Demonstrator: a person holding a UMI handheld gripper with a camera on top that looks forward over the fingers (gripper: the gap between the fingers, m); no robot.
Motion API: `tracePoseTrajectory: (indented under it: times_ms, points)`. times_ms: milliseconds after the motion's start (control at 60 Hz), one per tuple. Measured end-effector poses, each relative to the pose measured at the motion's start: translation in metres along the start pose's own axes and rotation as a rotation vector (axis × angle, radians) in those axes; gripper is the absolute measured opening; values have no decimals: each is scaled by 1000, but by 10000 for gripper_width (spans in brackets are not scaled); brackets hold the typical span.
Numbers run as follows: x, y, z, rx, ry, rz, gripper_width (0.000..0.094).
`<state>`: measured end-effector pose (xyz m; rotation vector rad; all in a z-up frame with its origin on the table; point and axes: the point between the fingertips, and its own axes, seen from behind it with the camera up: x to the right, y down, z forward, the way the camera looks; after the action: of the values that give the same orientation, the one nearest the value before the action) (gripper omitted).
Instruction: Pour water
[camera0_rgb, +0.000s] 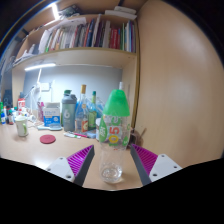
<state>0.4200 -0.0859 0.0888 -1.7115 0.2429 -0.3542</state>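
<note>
A clear empty glass (110, 166) stands on the wooden table (35, 152), between my fingers with a gap at each side. Just beyond it stands a clear plastic bottle (116, 122), upright, with a green cap (117, 102) and a colourful label. My gripper (112, 150) is open. Its magenta pads (81, 157) flank the glass on the left and right without touching it.
Several bottles and jars (80, 112) stand at the back left, near a red round lid (47, 139) on the table. A shelf of books (90, 38) hangs above, with a lamp under it. A beige wall panel (180, 80) rises at the right.
</note>
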Motion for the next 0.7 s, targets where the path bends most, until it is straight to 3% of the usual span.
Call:
tracePoseTrajectory:
  times_ms: [117, 167, 183, 333, 367, 383, 533, 700]
  points:
    - [5, 1, 29, -3, 14, 40, 747]
    - [5, 0, 37, -1, 14, 69, 527]
    - [7, 1, 39, -4, 21, 80, 503]
    - [11, 0, 40, 36, 62, 66, 415]
    - [11, -1, 39, 55, 76, 59, 446]
    - [11, -2, 39, 62, 82, 56, 387]
    - [-11, -4, 36, 31, 58, 40, 383]
    - [-70, -61, 36, 101, 38, -154, 383]
